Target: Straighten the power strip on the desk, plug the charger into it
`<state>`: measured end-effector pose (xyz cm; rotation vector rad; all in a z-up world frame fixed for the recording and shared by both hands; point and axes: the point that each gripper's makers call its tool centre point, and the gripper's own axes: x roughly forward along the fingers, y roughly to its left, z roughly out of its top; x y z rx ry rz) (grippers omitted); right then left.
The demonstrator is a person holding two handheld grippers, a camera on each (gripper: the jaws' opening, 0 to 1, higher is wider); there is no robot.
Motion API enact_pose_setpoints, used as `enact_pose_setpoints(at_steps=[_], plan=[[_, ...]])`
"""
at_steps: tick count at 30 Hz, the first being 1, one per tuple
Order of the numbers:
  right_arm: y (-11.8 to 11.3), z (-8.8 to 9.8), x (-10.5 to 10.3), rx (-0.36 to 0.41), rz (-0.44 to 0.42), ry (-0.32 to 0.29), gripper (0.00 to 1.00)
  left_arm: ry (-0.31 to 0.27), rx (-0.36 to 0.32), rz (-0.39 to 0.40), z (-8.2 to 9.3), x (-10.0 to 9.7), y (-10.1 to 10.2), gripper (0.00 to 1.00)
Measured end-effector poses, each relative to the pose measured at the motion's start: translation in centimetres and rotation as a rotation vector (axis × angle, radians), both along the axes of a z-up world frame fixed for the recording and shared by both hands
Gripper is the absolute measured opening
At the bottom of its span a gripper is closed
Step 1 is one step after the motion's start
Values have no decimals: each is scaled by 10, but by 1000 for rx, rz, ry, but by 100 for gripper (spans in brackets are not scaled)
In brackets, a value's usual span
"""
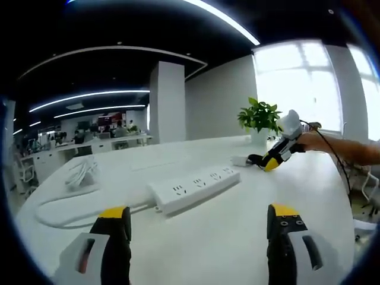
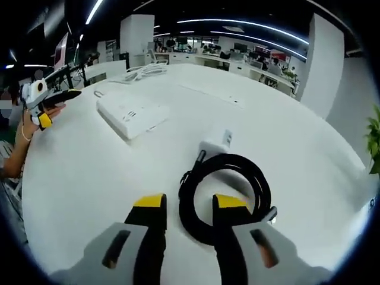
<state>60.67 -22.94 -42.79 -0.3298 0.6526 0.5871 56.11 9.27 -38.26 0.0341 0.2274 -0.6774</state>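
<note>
No readable writing shows on the white power strip [image 1: 194, 187] lying mid-desk [image 1: 237, 237] with open room around, while both tools, left [image 1: 199, 222] and right [image 2: 189, 208], stand spread, the right straddling the charger [image 2: 215, 146]'s black cable coil [image 2: 228, 196].

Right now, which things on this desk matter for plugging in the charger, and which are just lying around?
For the job:
power strip
charger
its coiled black cable
right hand-held gripper
left hand-held gripper

Lying about:
potted plant
bundle of white cord
</note>
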Motion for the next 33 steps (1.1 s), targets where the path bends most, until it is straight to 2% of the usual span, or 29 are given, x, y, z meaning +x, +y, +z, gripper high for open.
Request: enact_pose_setpoints(at_steps=[6,15,22,27,28,29,33], plan=[[3,-1,2,32,0,-8,19,5,-12,0,-1,-1,-1,96],[9,-1,-1,51,21,-20,13,8,-11,0,-3,-6,-2,96],[15,2,1,86,-5,-45,9,8,-4,-6,-4,-9,-2,96],[21,17,6,222,-56,-99,8,8,-10,2,-3,-7,2,96],[22,25,10,293,-78,-119,8,9,-12,2,-3,-6,2,96],[24,29,9,325,-83,-133,8,10,-12,3,-3,-6,3,96],[31,44,6,409,-107,-199,8,10,-13,5,-3,-3,4,96]])
